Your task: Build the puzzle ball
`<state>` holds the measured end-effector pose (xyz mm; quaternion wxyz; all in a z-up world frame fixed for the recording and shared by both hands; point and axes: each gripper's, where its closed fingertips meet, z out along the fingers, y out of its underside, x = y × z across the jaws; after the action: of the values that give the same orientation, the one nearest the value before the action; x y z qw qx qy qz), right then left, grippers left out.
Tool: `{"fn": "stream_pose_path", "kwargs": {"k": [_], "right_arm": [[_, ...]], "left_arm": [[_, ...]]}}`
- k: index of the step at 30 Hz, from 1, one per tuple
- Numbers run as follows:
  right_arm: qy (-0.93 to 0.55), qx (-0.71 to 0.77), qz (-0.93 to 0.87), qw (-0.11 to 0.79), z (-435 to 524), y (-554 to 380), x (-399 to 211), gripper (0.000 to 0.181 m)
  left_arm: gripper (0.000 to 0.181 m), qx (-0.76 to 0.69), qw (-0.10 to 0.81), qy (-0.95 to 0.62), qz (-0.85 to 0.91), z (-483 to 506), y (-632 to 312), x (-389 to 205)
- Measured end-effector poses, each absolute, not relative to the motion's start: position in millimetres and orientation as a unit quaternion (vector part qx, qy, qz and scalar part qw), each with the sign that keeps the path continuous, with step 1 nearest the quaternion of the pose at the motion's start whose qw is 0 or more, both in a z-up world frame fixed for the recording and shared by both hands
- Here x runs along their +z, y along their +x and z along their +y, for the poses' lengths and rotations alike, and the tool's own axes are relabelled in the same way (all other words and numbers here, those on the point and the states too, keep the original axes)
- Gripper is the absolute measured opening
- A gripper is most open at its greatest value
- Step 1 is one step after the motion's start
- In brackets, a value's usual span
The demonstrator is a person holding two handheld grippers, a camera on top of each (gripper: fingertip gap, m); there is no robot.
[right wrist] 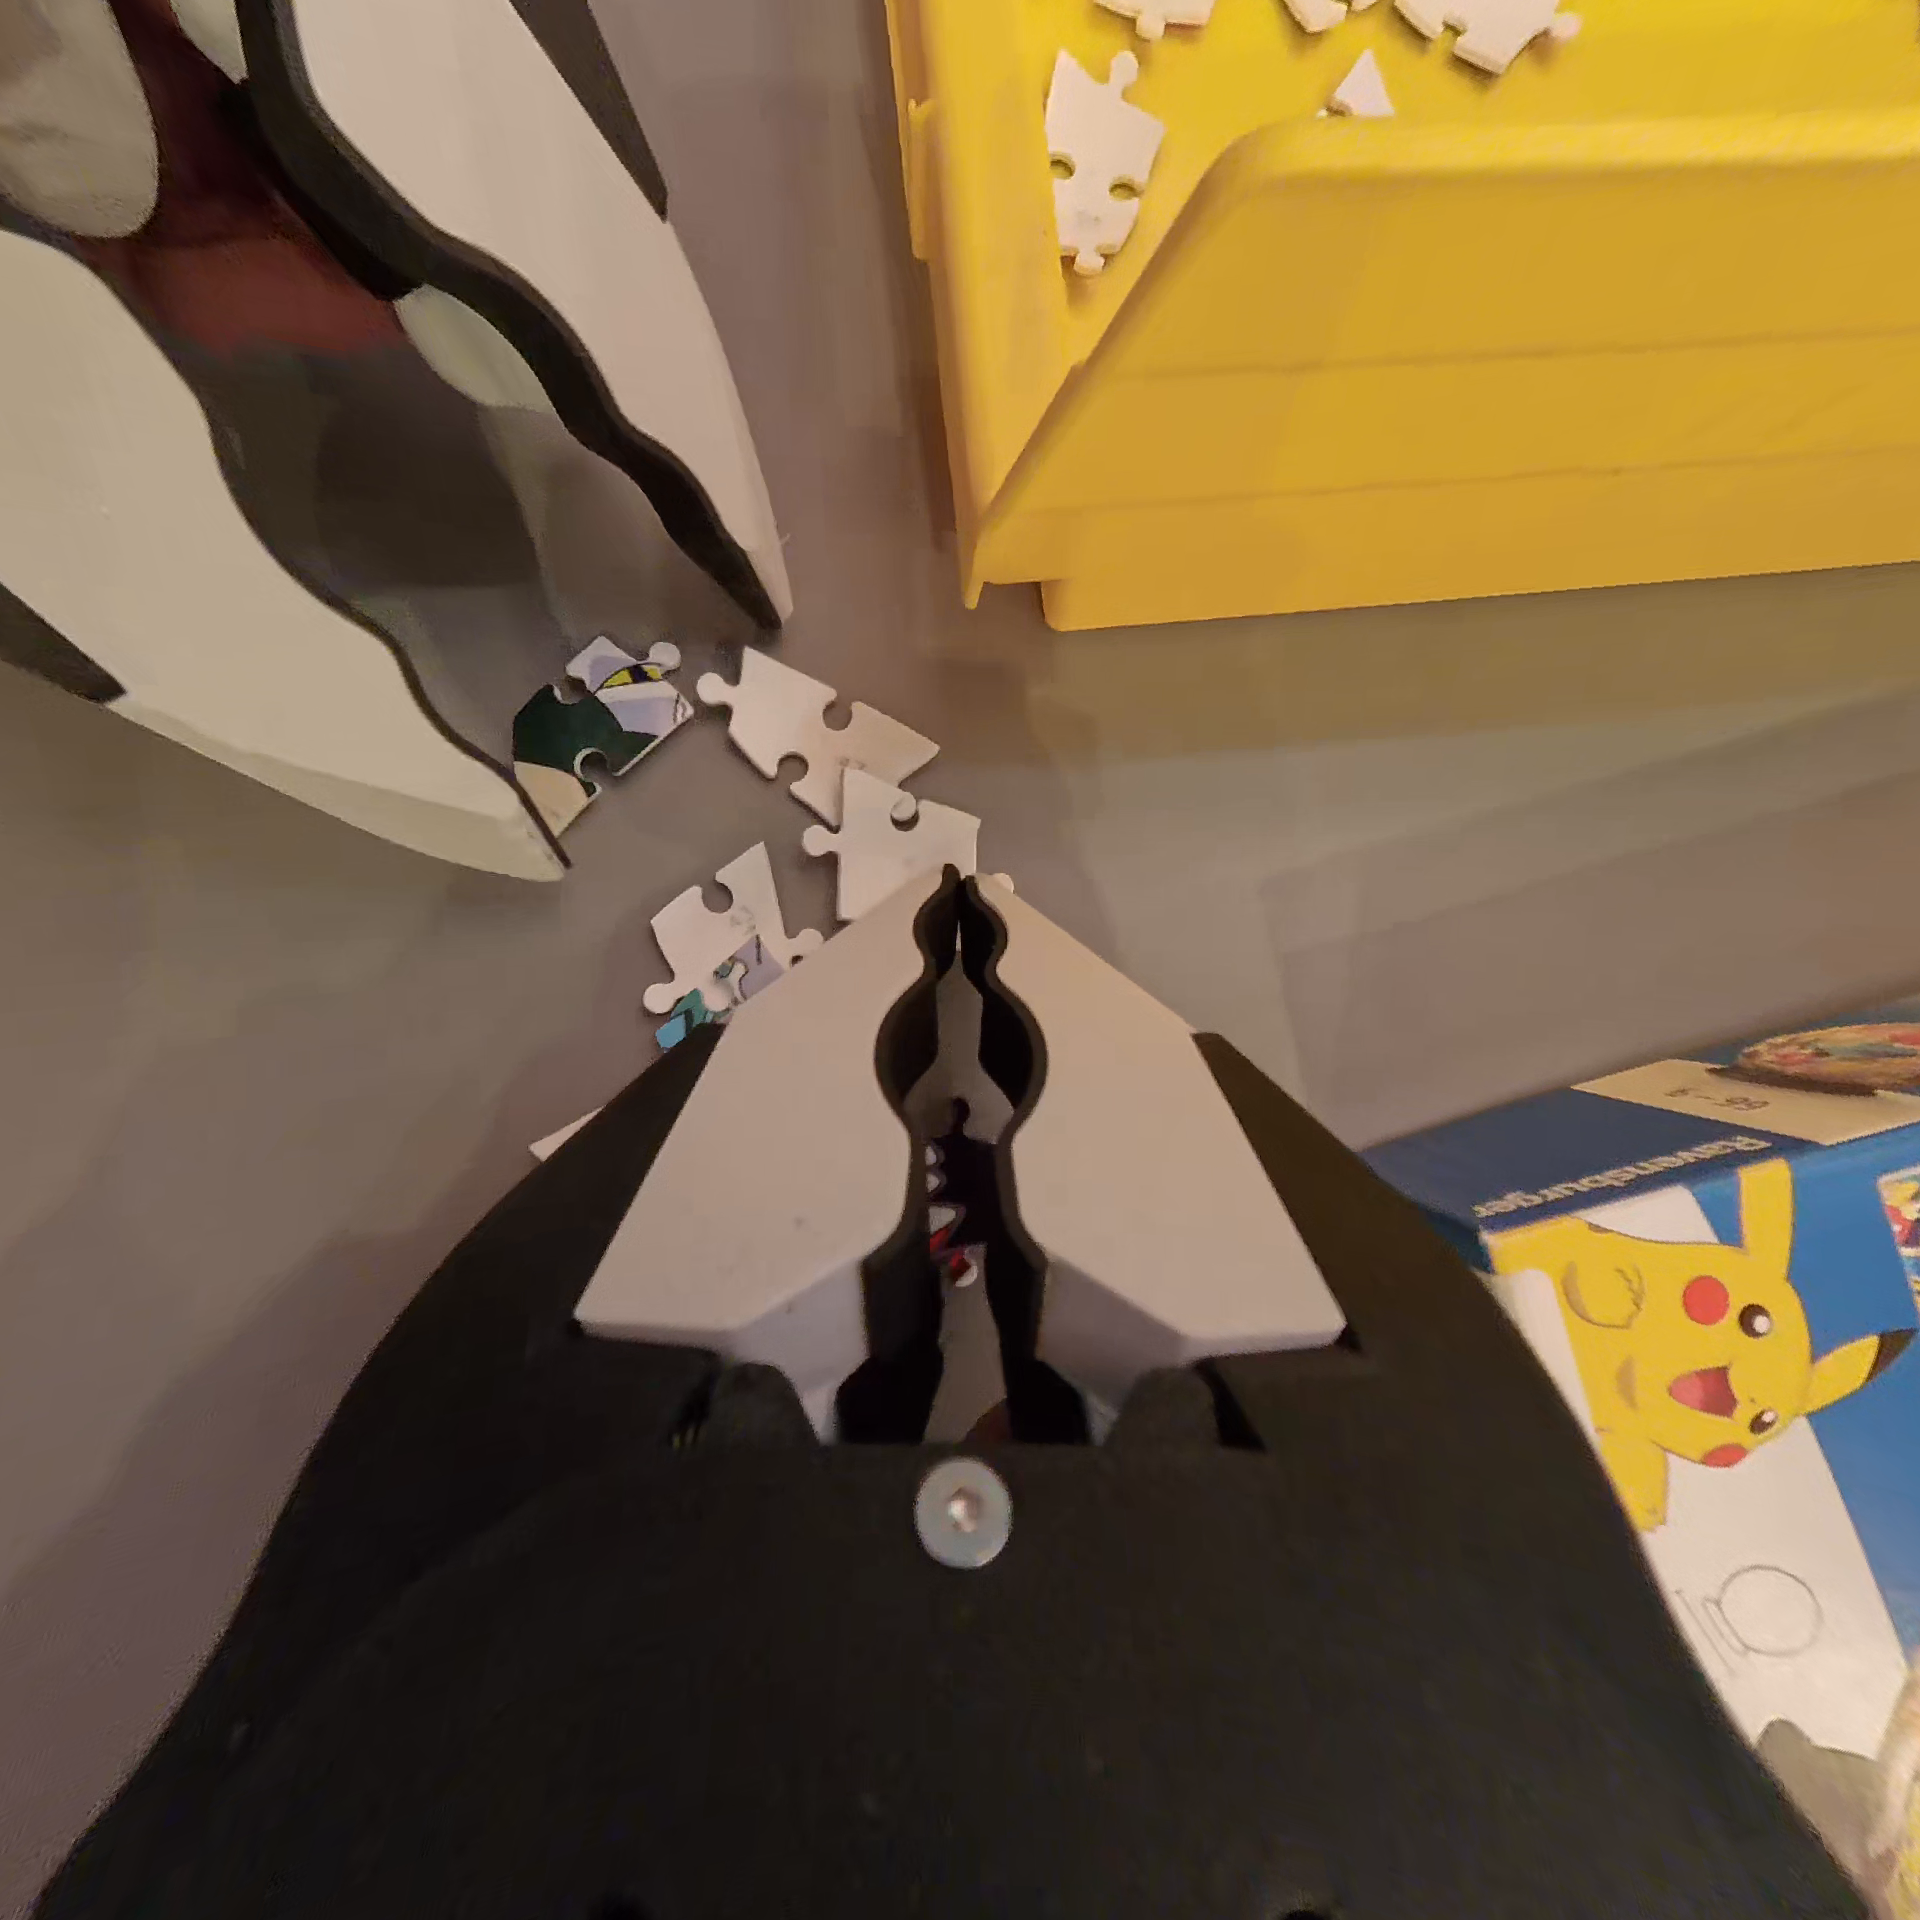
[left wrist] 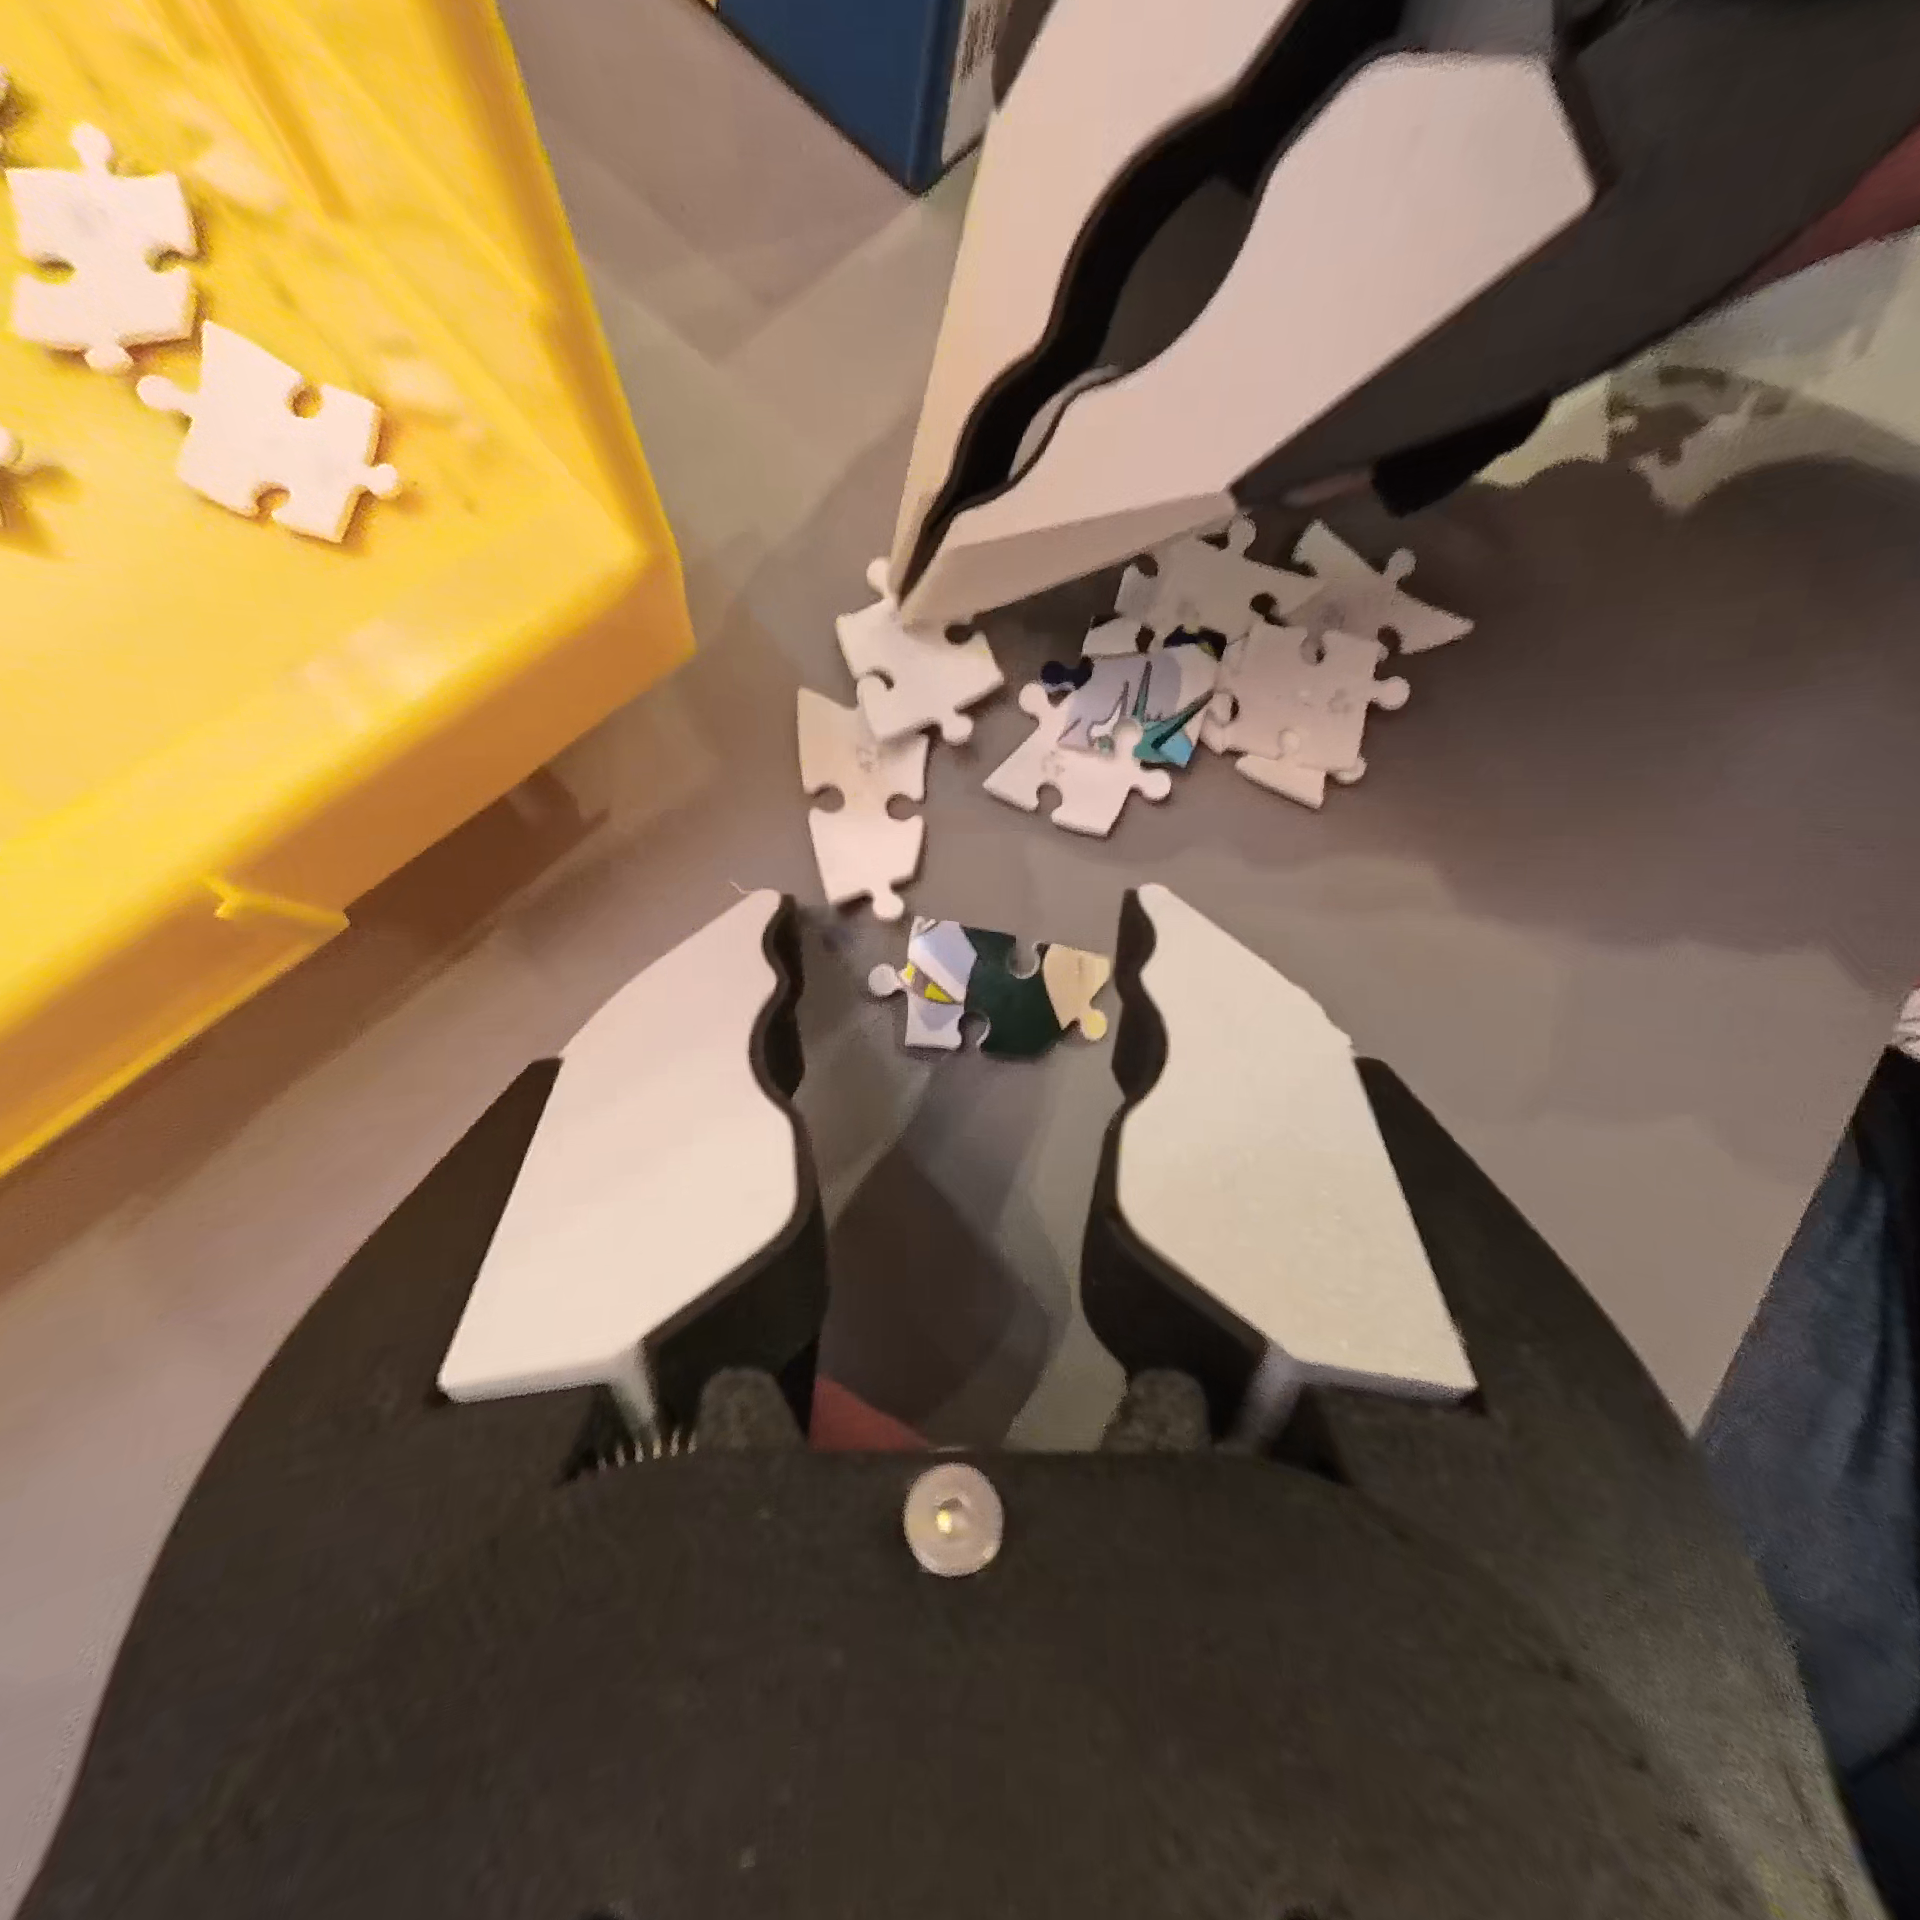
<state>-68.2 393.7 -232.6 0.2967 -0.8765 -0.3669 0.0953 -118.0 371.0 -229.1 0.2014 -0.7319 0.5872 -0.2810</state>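
Left gripper (left wrist: 954, 914): your jaws gape, straddling the joined printed pieces (left wrist: 992, 985) on the grey table (left wrist: 1558, 935).
Right gripper (right wrist: 956, 881): clenched, tips touching a white piece (right wrist: 904, 844); grasp unclear.
Box (right wrist: 1714, 1351): blue, printed lettering, near right.
Yellow bin (right wrist: 1455, 416): far, holding pieces.

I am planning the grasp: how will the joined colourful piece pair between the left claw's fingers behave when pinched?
The joined pair lies flat on the smooth table, so it likely slides when pushed. It looks thin and light; the joint may separate under uneven pinching.

Loose puzzle pieces (left wrist: 1091, 748) lie scattered, mostly white side up.
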Motion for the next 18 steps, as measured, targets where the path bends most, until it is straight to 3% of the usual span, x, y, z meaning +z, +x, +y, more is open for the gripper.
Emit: {"fn": "stream_pose_path", "kwargs": {"k": [18], "right_arm": [[-0.885,0.118,-0.361,0.268,372,-57,-229,0.000]], "left_arm": [[0.054,-0.264,0.209,-0.687,0.644,364,-104,-231]]}}
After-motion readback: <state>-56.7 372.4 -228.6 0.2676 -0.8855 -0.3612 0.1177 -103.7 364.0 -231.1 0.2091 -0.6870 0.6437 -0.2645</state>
